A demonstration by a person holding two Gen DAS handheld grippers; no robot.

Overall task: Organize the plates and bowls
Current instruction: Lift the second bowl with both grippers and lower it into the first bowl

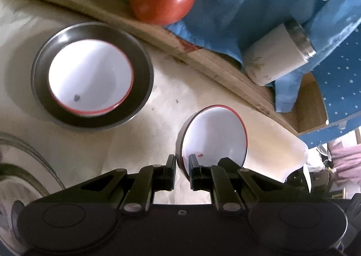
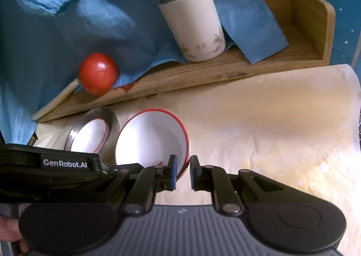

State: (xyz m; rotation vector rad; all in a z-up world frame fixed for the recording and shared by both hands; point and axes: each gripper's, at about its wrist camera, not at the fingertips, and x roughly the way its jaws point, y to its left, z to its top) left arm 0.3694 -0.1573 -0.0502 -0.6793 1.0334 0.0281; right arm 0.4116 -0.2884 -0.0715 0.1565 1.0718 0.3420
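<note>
A white bowl with a red rim (image 1: 216, 134) hangs tilted over the cream table cover. My left gripper (image 1: 182, 161) is shut on its near rim, one finger inside and one outside. The same bowl (image 2: 151, 141), known by a red speck inside, shows in the right wrist view. There my right gripper (image 2: 183, 165) is shut on its right rim. To the left a second white bowl (image 1: 90, 75) sits inside a steel plate (image 1: 144, 80). That plate (image 2: 112, 120) appears again just left of the held bowl. The left gripper's body (image 2: 63, 163) crosses the lower left.
A wooden tray (image 2: 293, 53) runs along the back, draped with blue cloth (image 2: 90, 19). On it stand a white tumbler with a steel top (image 2: 194, 23) and a red ball on a stick (image 2: 98, 73). More steel plate rims (image 1: 22, 165) lie at the lower left.
</note>
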